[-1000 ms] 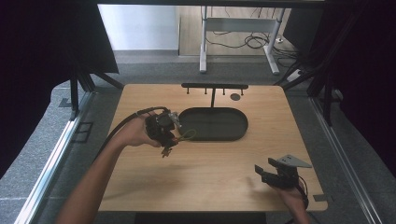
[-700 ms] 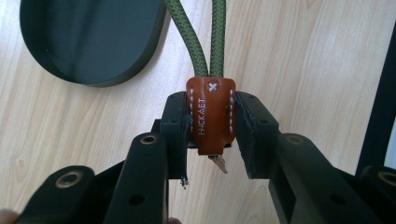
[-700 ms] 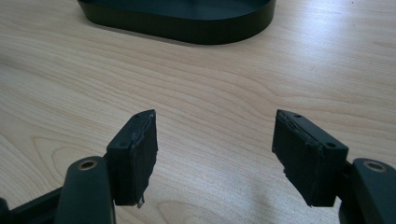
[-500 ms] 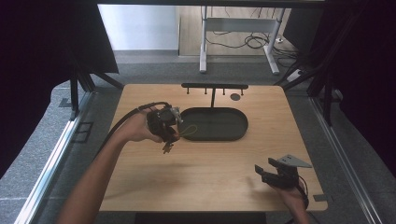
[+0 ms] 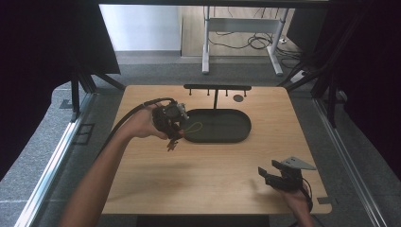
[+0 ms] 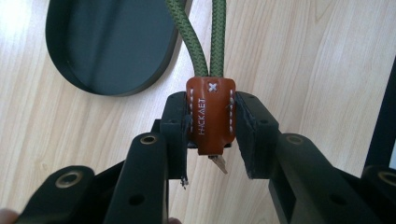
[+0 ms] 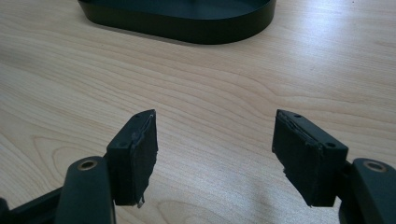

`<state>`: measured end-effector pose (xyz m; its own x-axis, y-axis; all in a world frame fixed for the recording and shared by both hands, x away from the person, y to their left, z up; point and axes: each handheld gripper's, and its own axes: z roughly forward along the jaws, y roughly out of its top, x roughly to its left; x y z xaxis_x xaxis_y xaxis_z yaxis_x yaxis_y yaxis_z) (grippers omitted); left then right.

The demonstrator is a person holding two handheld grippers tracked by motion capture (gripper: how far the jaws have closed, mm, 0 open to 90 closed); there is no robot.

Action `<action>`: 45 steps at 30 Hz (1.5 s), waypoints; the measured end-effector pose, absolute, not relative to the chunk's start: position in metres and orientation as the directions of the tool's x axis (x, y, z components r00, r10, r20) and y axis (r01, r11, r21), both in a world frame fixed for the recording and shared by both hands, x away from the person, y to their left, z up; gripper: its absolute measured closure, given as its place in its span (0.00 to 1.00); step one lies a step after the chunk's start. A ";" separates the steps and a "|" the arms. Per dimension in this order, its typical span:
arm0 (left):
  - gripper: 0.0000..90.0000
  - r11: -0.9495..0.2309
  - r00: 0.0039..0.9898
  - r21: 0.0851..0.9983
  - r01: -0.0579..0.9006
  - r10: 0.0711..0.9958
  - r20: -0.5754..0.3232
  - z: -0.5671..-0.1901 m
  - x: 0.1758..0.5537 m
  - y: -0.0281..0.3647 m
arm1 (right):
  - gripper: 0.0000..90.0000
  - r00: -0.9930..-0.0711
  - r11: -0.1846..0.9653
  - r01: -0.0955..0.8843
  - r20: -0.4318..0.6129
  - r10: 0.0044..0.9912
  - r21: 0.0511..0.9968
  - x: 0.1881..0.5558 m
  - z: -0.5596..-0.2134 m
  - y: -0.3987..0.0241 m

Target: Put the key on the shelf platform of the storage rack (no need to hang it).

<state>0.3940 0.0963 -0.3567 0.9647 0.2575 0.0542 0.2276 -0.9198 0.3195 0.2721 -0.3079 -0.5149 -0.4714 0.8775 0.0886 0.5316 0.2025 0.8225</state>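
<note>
My left jaws (image 6: pixel 211 135) pinch the key strap's (image 6: pixel 210 116) leather tab; right jaws (image 7: pixel 224 154) gape, holding nothing. Something below, probably keys, might snag the tray (image 5: pixel 239 137) rim.

Tray (image 5: pixel 236 137) before rack (image 5: pixel 217 88), on table (image 5: pixel 198 184)

A glossy brown leather tab (image 6: pixel 210 122) with white stitching binds a loop of matt olive-green braided cord (image 6: pixel 217 35). The left gripper's (image 6: pixel 211 140) black pads (image 6: pixel 251 133) look rough and worn. The pale wooden table (image 7: pixel 224 100) shows smooth grain; the dark oval tray (image 5: pixel 239 137) has a matt, plastic-like finish.
</note>
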 end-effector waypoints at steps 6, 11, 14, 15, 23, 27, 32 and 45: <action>0.74 -0.924 0.967 0.312 0.220 0.250 0.058 -0.353 0.398 0.090 | 0.35 -0.471 0.201 0.532 0.090 0.878 0.823 0.272 -0.515 -0.308; 0.74 -0.926 0.967 0.310 0.216 0.247 0.064 -0.350 0.401 0.086 | 0.35 -0.470 0.201 0.532 0.090 0.878 0.823 0.272 -0.515 -0.309; 0.74 -0.925 0.967 0.315 0.213 0.245 0.067 -0.348 0.404 0.084 | 0.35 -0.471 0.202 0.532 0.089 0.878 0.823 0.272 -0.515 -0.309; 0.74 -0.924 0.967 0.316 0.215 0.248 0.065 -0.347 0.404 0.083 | 0.35 -0.471 0.203 0.531 0.088 0.878 0.823 0.272 -0.515 -0.308; 0.74 -0.930 0.968 0.304 0.209 0.240 0.069 -0.343 0.410 0.075 | 0.35 -0.471 0.200 0.531 0.090 0.878 0.824 0.272 -0.515 -0.309; 0.74 -0.929 0.968 0.303 0.212 0.243 0.069 -0.342 0.412 0.072 | 0.35 -0.471 0.199 0.529 0.090 0.878 0.825 0.272 -0.515 -0.309; 0.74 -0.927 0.966 0.305 0.217 0.248 0.066 -0.340 0.416 0.070 | 0.35 -0.472 0.199 0.529 0.091 0.877 0.825 0.272 -0.515 -0.309; 0.74 -0.931 0.970 0.300 0.207 0.236 0.065 -0.340 0.428 0.055 | 0.35 -0.473 0.200 0.532 0.092 0.876 0.823 0.272 -0.515 -0.309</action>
